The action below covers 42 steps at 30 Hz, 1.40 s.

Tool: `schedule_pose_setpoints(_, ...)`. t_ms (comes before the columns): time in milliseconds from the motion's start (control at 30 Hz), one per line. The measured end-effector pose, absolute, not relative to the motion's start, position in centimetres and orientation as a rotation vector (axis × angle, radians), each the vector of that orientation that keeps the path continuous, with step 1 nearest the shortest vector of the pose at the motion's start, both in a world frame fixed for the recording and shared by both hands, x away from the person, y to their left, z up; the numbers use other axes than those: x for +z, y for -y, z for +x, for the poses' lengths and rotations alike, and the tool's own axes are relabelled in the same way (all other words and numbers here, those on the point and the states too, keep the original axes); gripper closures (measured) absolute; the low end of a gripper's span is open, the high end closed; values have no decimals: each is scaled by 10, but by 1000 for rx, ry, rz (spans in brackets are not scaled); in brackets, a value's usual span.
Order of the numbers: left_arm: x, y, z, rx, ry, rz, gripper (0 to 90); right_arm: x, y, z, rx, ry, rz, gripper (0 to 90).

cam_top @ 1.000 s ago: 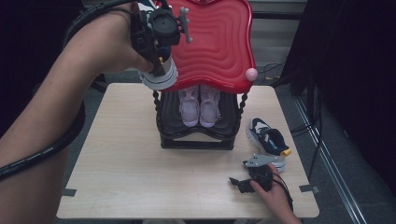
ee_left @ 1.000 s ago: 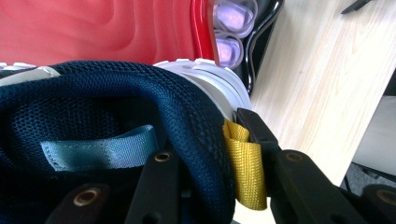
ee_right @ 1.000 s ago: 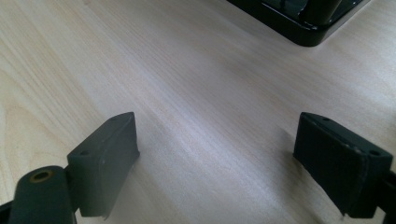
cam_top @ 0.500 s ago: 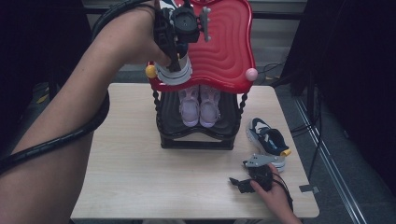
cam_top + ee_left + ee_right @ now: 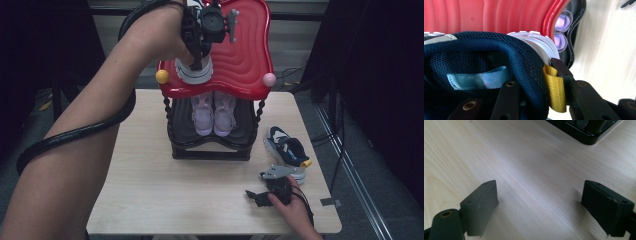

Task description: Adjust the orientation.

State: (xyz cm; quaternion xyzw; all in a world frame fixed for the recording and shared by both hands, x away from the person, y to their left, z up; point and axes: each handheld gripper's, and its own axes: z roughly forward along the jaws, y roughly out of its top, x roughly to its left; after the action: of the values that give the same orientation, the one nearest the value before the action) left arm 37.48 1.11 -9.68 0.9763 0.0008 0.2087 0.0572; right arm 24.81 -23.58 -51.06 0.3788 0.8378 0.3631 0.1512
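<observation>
A navy sneaker with a white sole and a yellow heel tab hangs heel-up from my left gripper, which is shut on its heel collar. In the high view that gripper holds the sneaker on or just over the left part of the red top shelf of a small rack. A pair of lilac shoes sits on the black lower shelf. The matching navy sneaker lies on the table to the right of the rack. My right gripper rests open near the front right, jaws over bare wood.
The light wooden table carries the rack at its back middle. A corner of the rack's black base lies ahead of the right gripper. A thick black cable trails from the left gripper along the forearm. Dark floor surrounds the table.
My left gripper has carried the navy sneaker rightward from the rack's left corner over the red top shelf. The right gripper has stayed put.
</observation>
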Motion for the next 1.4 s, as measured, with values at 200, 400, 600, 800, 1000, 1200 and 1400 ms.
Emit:
schedule_pose_setpoints(200, -99, -2, 383, 630, 36, 2971, 699, -511, 236, 248, 1042, -2405, 1087, 130)
schedule_pose_setpoints(400, -102, 4, 391, 644, 61, 2975, 696, -511, 236, 248, 1045, -2405, 1090, 130)
schedule_pose_setpoints(600, -106, 5, 396, 645, 72, 2976, 691, -510, 236, 248, 1041, -2407, 1091, 130)
schedule_pose_setpoints(800, -108, 6, 399, 663, 83, 2972, 689, -510, 236, 248, 1042, -2407, 1090, 130)
schedule_pose_setpoints(1000, -108, 4, 400, 675, 100, 2970, 686, -511, 236, 248, 1043, -2407, 1090, 130)
schedule_pose_setpoints(1200, -111, 1, 399, 686, 119, 2960, 687, -511, 236, 248, 1043, -2408, 1087, 130)
schedule_pose_setpoints(1400, -112, -1, 401, 676, 104, 2961, 687, -511, 236, 248, 1043, -2408, 1088, 130)
